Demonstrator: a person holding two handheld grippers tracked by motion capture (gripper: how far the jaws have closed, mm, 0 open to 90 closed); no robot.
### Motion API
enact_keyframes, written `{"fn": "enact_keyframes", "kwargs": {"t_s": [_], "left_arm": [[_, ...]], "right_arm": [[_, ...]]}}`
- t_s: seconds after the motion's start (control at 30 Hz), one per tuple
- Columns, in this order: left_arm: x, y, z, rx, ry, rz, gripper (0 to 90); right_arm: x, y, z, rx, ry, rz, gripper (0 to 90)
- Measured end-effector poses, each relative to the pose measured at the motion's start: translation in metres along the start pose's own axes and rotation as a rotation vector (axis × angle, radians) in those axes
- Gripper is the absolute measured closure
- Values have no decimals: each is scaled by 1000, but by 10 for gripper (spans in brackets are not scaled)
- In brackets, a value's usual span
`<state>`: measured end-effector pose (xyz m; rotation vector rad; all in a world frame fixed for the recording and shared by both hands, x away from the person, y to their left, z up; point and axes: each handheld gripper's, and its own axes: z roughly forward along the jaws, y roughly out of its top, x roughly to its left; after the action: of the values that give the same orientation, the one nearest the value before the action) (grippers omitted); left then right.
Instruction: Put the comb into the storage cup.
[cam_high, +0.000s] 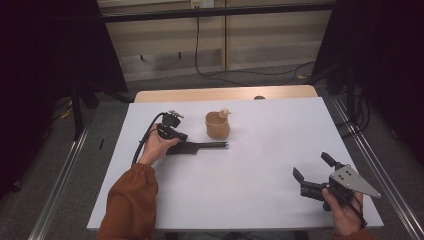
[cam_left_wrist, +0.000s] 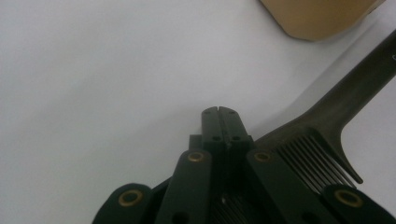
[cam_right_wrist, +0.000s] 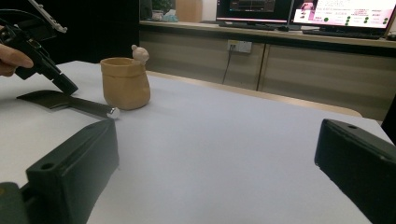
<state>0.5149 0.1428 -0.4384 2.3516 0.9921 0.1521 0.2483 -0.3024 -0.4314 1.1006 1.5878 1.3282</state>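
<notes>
A black comb (cam_high: 197, 147) lies flat on the white table (cam_high: 260, 200), its thin handle pointing right toward a tan pot (cam_high: 217, 125) with a small pale figure on its rim. My left gripper (cam_high: 181, 138) is shut, tips together with nothing between them, pointing down at the comb's wide toothed end. In the left gripper view the closed tips (cam_left_wrist: 218, 113) rest just left of the comb's teeth (cam_left_wrist: 313, 158), with the pot's base (cam_left_wrist: 317, 18) at the top. My right gripper (cam_high: 312, 167) is open near the front right corner, with only table (cam_right_wrist: 219, 140) between its jaws.
The right gripper view has the pot (cam_right_wrist: 125, 83), the comb (cam_right_wrist: 70, 103) and the left gripper (cam_right_wrist: 65, 86) at far left. A wooden strip (cam_high: 225, 94) borders the table's far edge. Metal rails (cam_high: 60, 175) flank both sides, and cables (cam_high: 240, 75) lie on the floor behind.
</notes>
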Motion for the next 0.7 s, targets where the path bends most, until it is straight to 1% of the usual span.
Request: {"fn": "enact_keyframes", "kwargs": {"t_s": [0.07,0.1,0.13,0.17,0.27,0.57,0.6,0.63,0.67,0.7], "left_arm": [[1,-1,-2,12,-2,12,900],[1,-2,-2,2,-2,-2,900],[2,-2,-3,12,-4,15,900],[1,-3,-3,5,-2,7,900],[1,-3,-3,17,1,22,900],[0,-3,-3,19,-1,13,900],[0,-2,-3,19,-1,18,900],[0,-2,-3,15,-2,12,900],[0,-2,-3,16,1,23,900],[-1,-2,-1,6,1,9,900]], "right_arm": [[0,0,0,0,0,-1,0],[0,0,0,0,0,0,0],[0,0,0,0,0,0,0],[0,0,0,0,0,0,0],[0,0,0,1,0,0,0],[0,0,0,1,1,0,0],[0,0,1,1,3,-1,0],[0,0,1,1,3,-1,0],[0,0,1,0,3,-2,0],[0,0,1,2,3,-2,0]]}}
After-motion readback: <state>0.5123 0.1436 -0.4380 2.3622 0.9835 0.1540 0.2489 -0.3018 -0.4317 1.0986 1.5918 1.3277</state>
